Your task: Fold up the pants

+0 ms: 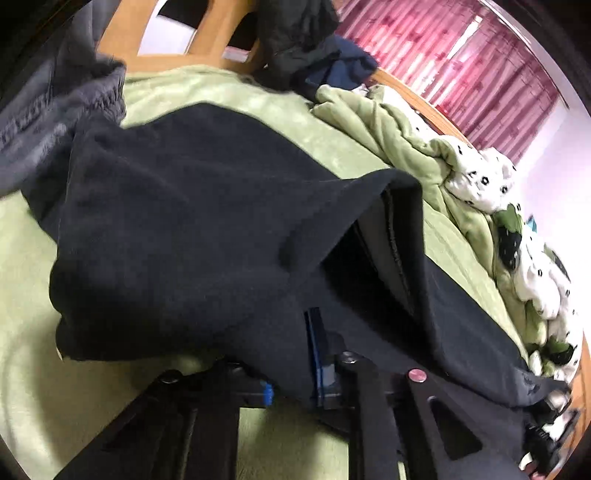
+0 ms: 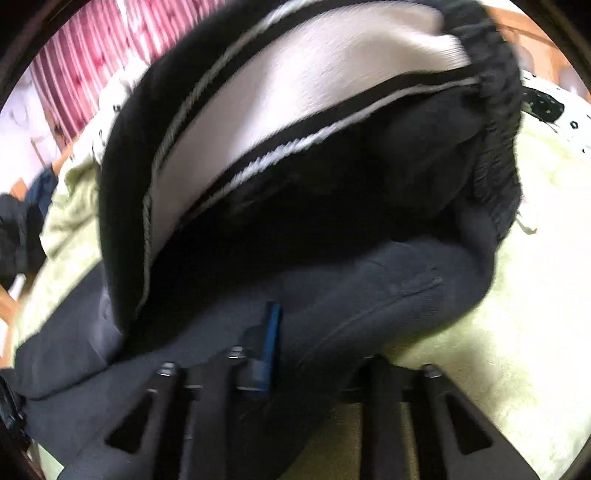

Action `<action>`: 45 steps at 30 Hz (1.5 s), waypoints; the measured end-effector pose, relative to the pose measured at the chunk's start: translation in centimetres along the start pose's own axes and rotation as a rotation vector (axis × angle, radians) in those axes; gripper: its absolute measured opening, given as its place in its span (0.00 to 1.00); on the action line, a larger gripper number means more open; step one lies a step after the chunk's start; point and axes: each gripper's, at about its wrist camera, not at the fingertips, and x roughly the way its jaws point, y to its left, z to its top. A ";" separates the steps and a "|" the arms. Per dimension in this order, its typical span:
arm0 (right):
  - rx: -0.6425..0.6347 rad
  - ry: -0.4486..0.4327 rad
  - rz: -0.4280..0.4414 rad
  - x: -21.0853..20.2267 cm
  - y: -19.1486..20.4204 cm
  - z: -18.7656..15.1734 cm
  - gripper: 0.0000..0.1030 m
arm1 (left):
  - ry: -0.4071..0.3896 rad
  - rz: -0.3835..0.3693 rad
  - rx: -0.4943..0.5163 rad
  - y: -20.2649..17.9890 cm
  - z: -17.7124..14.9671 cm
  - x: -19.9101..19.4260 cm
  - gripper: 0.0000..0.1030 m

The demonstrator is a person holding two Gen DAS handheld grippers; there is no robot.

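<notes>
Black pants lie across a green blanket on a bed, one leg hem lifted and gaping. My left gripper sits low in the left wrist view, shut on a fold of this black cloth, which hides most of its blue-padded fingertips. In the right wrist view the pants' waist end is raised, showing white pocket lining and the gathered elastic waistband. My right gripper is shut on the cloth below the waistband; one blue pad shows, the other finger is covered.
A grey garment lies at the upper left and a dark clothes pile sits by the wooden headboard. A bunched green and white patterned quilt runs along the right side. Pink curtains hang behind.
</notes>
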 end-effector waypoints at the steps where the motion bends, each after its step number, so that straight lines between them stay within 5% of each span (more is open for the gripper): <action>1: 0.009 -0.017 0.004 -0.7 -0.2 -0.1 0.13 | -0.016 0.007 0.028 -0.4 -0.2 -0.8 0.12; 13: 0.034 -0.094 0.021 -12.0 -5.4 -4.2 0.07 | 0.056 -0.039 0.124 1.3 -7.6 -11.0 0.11; 19: 0.000 -0.066 -0.005 -17.7 -10.6 -7.5 0.07 | 0.094 -0.078 0.127 3.8 -12.8 -16.3 0.11; 24: -0.002 -0.036 -0.018 -19.6 -13.0 -10.0 0.08 | 0.123 -0.046 0.181 4.3 -14.6 -16.9 0.16; 26: 0.011 0.020 -0.004 -18.8 -13.6 -10.7 0.17 | 0.163 -0.042 0.172 4.7 -14.7 -16.7 0.25; 28: 0.018 0.052 0.009 -18.6 -14.6 -11.2 0.21 | 0.175 -0.002 0.179 5.2 -14.7 -17.3 0.50; 30: 0.021 0.043 0.038 -19.5 -15.7 -11.9 0.35 | 0.149 0.006 0.209 5.5 -15.0 -18.4 0.57; 32: 0.028 0.003 0.032 -20.8 -16.9 -12.2 0.58 | 0.141 0.008 0.239 6.0 -15.3 -19.2 0.60; 33: 0.040 -0.018 0.028 -21.4 -17.7 -12.3 0.60 | 0.145 0.008 0.244 6.2 -15.4 -19.5 0.62; 42: 0.216 -0.077 0.068 -19.1 -21.4 -6.8 0.68 | 0.103 0.025 0.221 6.4 -14.9 -21.0 0.62; 45: 0.267 -0.014 0.017 -15.5 -22.1 -4.7 0.68 | 0.058 -0.002 0.239 5.8 -14.0 -21.6 0.62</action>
